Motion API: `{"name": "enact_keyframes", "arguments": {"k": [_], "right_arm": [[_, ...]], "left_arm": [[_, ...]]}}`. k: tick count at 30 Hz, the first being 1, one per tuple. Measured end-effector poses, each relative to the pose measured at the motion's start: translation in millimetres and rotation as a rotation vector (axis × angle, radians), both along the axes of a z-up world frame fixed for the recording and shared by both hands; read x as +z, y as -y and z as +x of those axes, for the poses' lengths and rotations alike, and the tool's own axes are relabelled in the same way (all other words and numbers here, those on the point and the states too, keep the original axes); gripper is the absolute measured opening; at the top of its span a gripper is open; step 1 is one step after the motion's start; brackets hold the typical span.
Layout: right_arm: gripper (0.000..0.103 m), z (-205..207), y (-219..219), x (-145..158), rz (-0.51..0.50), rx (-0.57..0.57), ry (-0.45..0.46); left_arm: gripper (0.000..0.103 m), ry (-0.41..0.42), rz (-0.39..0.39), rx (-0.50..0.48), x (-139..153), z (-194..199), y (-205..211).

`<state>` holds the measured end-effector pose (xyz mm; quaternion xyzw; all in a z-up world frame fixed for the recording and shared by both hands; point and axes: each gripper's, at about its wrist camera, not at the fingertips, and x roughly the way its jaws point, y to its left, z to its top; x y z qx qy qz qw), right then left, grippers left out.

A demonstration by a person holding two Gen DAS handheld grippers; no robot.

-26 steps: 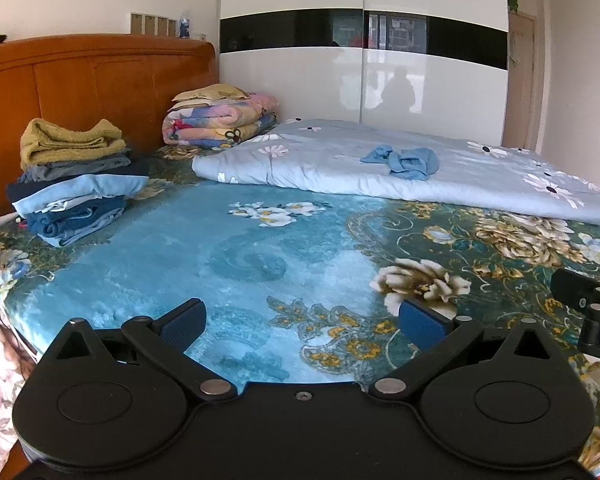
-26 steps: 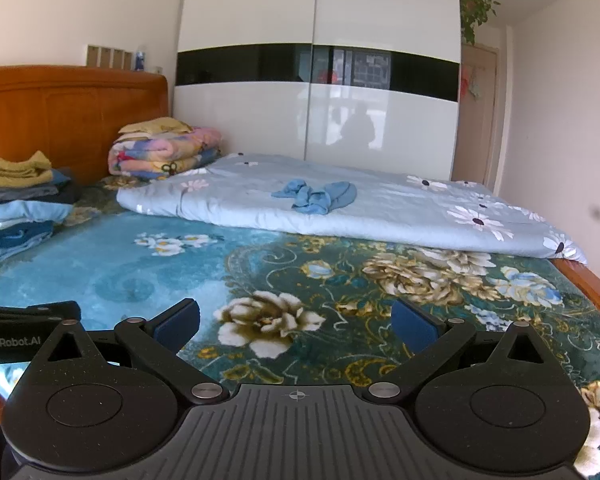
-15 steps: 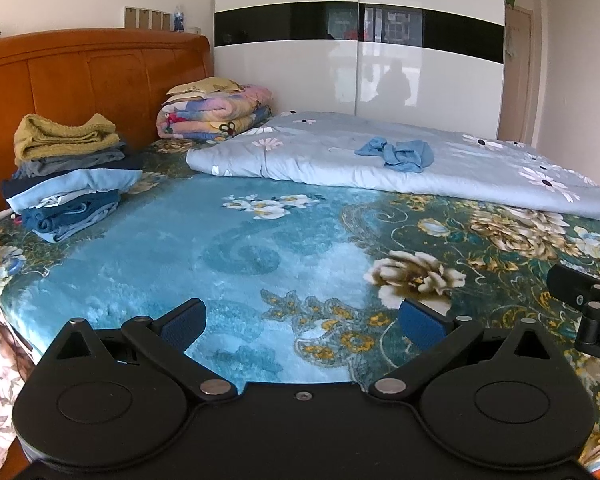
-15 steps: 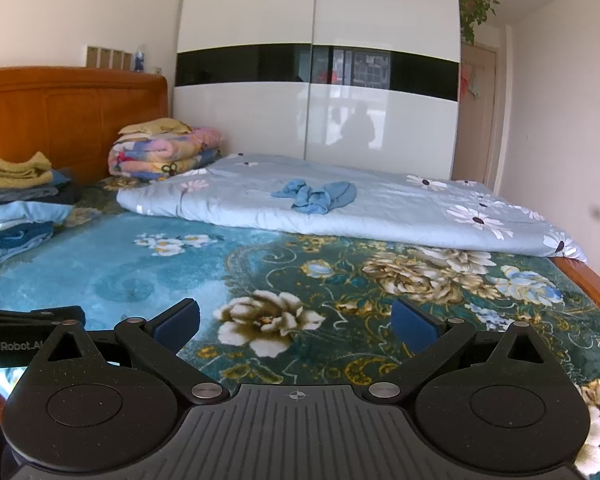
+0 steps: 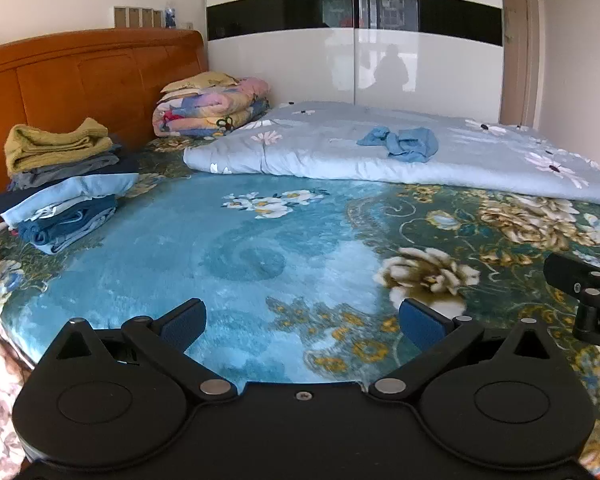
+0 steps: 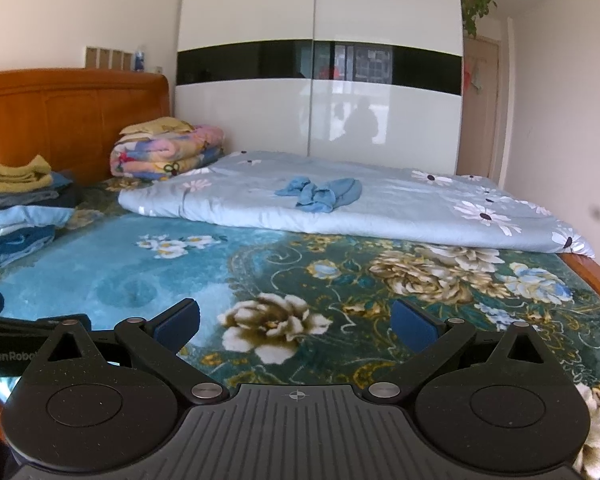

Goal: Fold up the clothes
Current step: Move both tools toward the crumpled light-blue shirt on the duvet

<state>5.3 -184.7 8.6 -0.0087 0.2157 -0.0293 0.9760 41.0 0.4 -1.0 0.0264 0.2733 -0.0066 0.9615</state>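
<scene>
On the bed (image 5: 260, 248) a pale quilt (image 5: 380, 156) is spread, a folded stack (image 5: 60, 184) is kept at the headboard, and a crumpled blue garment (image 5: 404, 144) lies on the quilt. It should be gripped by an edge, not the bunch. It lies well ahead of both grippers, left (image 5: 302, 320) and right (image 6: 294, 320), whose fingers are held wide and empty.

Your left gripper (image 5: 302, 320) hangs low over the floral blanket (image 5: 260, 248), jaws spread wide with nothing between the blue pads (image 5: 182, 322). A crumpled blue garment (image 5: 404, 144) lies well ahead on the pale duvet (image 5: 340, 152). To your left, a stack of folded clothes (image 5: 60, 184) sits by the headboard (image 5: 92, 84). Part of your right gripper (image 5: 584, 296) shows at the right edge.
</scene>
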Motion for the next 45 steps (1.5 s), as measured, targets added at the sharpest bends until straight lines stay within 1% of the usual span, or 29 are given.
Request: {"name": "enact_keyframes", "arguments": {"k": [4, 11, 14, 16, 18, 20, 23, 26, 28, 32, 34, 36, 39, 40, 42, 45], "right_arm": [[0.103, 32.0, -9.1, -4.0, 0.003, -0.007, -0.032], [0.103, 126.5, -36.5, -24.5, -0.020, -0.038, -0.061], [0.103, 173.2, -47.5, -31.1, 0.009, -0.061, -0.050], [0.103, 202.3, -56.1, -31.1, 0.030, -0.072, -0.037], [0.103, 226.3, -62.6, -27.1, 0.045, -0.083, -0.025], [0.103, 245.9, -70.4, -16.6, 0.054, -0.099, -0.032], [0.103, 263.8, -75.2, 8.8, 0.065, -0.114, -0.065], [0.103, 269.3, -75.5, 46.0, 0.073, -0.119, -0.075], [0.103, 272.4, -75.5, 71.2, 0.079, -0.121, -0.081], [0.103, 278.6, -75.6, 121.8, 0.090, -0.127, -0.093], [0.103, 281.7, -75.6, 147.1, 0.095, -0.130, -0.099], [0.103, 280.1, -72.0, 168.5, 0.116, -0.138, -0.085], [0.103, 279.1, -62.7, 191.3, 0.140, -0.158, -0.067], [0.103, 279.7, -59.3, 196.5, 0.148, -0.161, -0.060], [0.103, 280.7, -49.4, 203.1, 0.167, -0.165, -0.040], [0.103, 291.2, -31.3, 201.9, 0.184, -0.187, -0.049]], "left_arm": [[0.102, -0.027, 0.003, -0.015, -7.0, 43.4, -14.6], [0.102, -0.051, 0.032, -0.087, -26.4, 163.2, -50.5], [0.102, -0.045, 0.063, -0.141, -32.1, 213.9, -59.9], [0.102, -0.061, 0.069, -0.160, -32.3, 244.0, -65.3], [0.102, -0.090, 0.065, -0.164, -26.4, 269.5, -69.8], [0.102, -0.122, 0.050, -0.164, -14.2, 285.0, -73.1], [0.102, -0.175, 0.016, -0.164, 13.3, 298.8, -76.4], [0.102, -0.207, 0.007, -0.187, 46.8, 305.1, -75.0], [0.102, -0.214, -0.002, -0.196, 70.8, 308.2, -73.6], [0.102, -0.211, -0.048, -0.206, 115.5, 312.6, -74.0], [0.102, -0.203, -0.083, -0.221, 134.8, 315.5, -74.3], [0.102, -0.207, -0.124, -0.261, 151.3, 320.2, -72.9], [0.102, -0.193, -0.188, -0.345, 170.4, 328.8, -68.0], [0.102, -0.181, -0.196, -0.374, 174.5, 331.3, -64.6], [0.102, -0.168, -0.189, -0.407, 180.3, 337.9, -54.0], [0.102, -0.186, -0.160, -0.405, 180.8, 352.4, -33.7]]}}
